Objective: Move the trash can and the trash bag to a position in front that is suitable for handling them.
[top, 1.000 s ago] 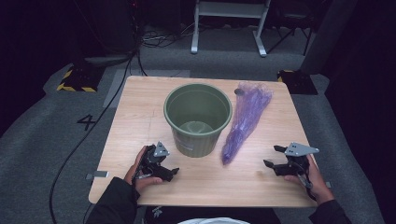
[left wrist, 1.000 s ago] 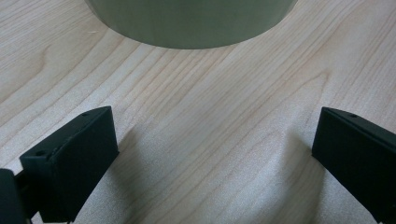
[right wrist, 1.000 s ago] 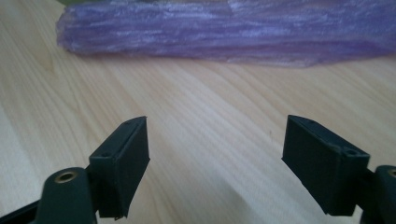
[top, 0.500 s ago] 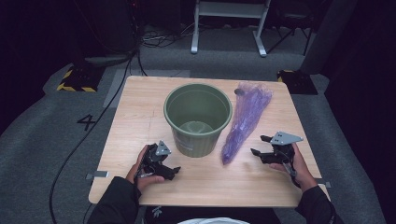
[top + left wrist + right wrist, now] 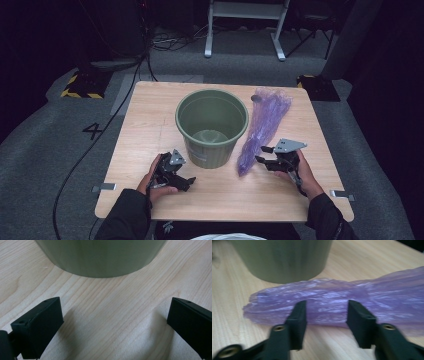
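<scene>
A green bucket (image 5: 212, 125) stands upright in the middle of the wooden table (image 5: 145, 125). To its right lies a crumpled purple plastic bag (image 5: 264, 122), stretched from the far edge toward me. My right gripper (image 5: 261, 154) is at the bag's near end, pointing left at it. Its jaws have just been closing; in the right gripper view the right gripper (image 5: 326, 307) stands partly open, tips at the bag (image 5: 367, 292), with no pad pressing on it. My left gripper (image 5: 184, 172) rests near the bucket's base, and the left gripper (image 5: 115, 315) is wide open and empty before the bucket (image 5: 100, 257).
Bare table surface lies in front of the bucket, between the two hands. Off the table, the grey floor carries cables (image 5: 100, 140), a yellow-and-black striped block (image 5: 80, 87) at the back left and a white metal frame (image 5: 245, 30) behind.
My right hand has moved left across the table up to the bag's near end, and its jaws have narrowed. The left hand, the bucket and the bag have stayed put.
</scene>
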